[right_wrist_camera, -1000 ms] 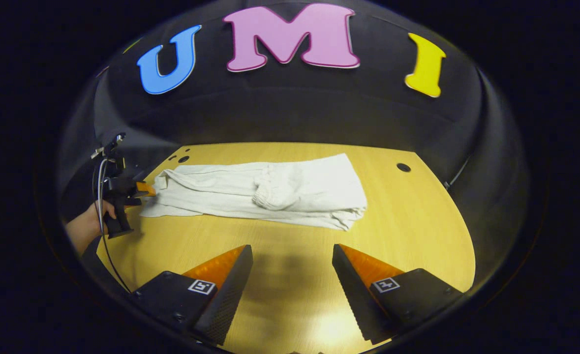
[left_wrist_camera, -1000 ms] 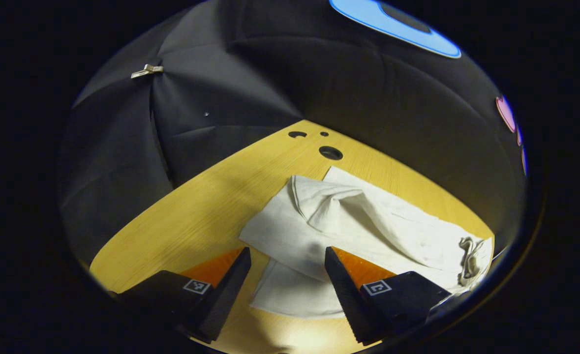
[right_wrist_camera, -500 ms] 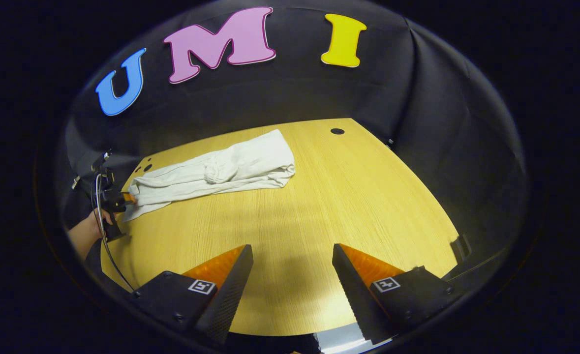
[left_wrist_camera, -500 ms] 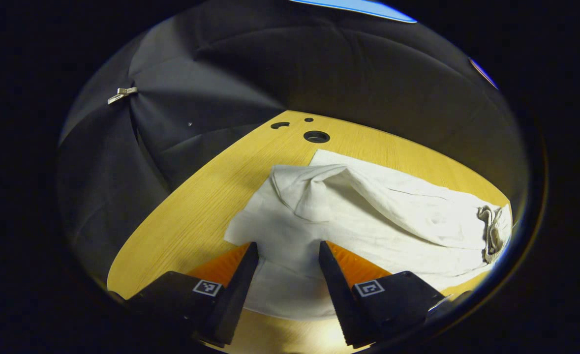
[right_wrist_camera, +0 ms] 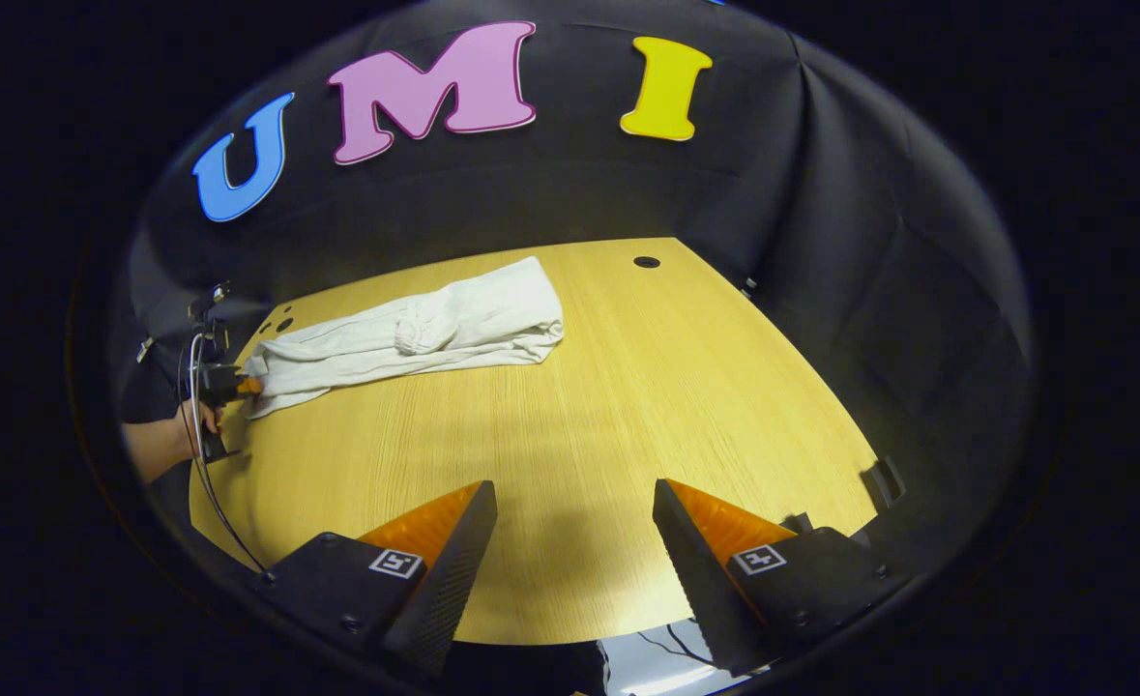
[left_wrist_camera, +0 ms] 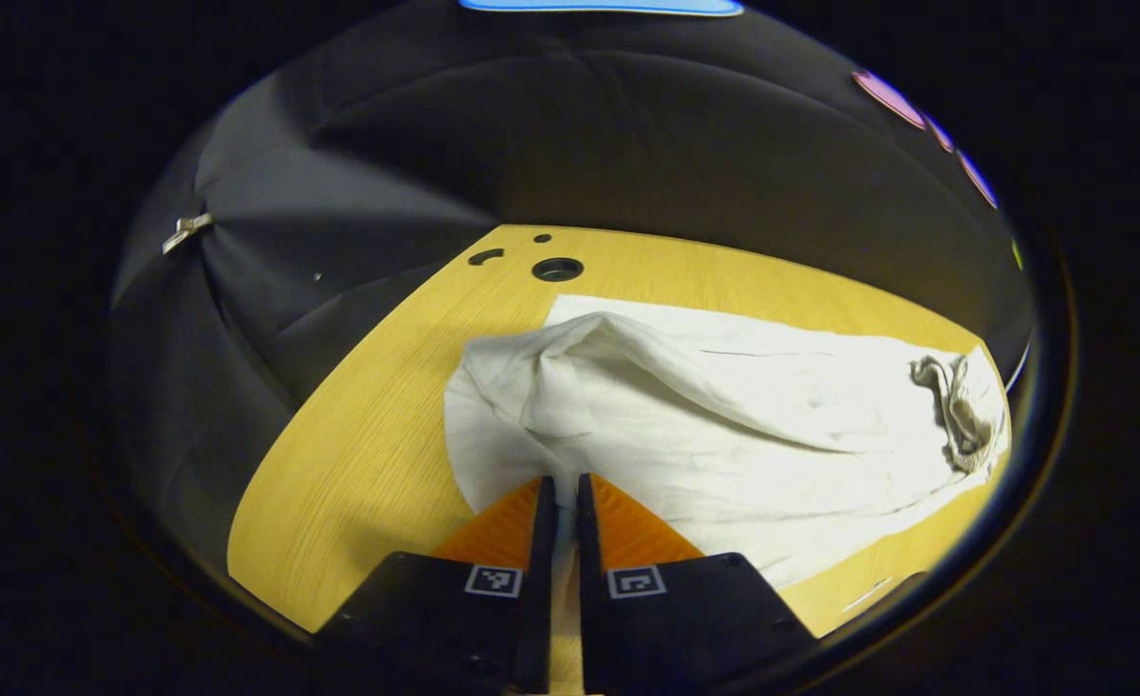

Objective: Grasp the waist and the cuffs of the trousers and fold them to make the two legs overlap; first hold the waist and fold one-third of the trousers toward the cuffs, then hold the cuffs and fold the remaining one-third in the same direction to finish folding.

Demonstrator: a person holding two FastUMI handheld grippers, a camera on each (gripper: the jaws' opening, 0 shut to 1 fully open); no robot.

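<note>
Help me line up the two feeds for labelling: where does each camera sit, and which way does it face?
Left gripper view: rides the left gripper, low over the table, facing along the trousers; its own fingers are shut on the cloth's near edge.
Right gripper view: rides the right gripper, open above bare table, facing the booth wall; its own fingers show, and a hand holding the left gripper far off.
Shared: trousers, table, wall.

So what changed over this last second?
The left gripper pushed forward and its jaws closed on the near end of the trousers, bunching it slightly. The right gripper swung away, open over bare table. The trousers otherwise lie as before.
</note>
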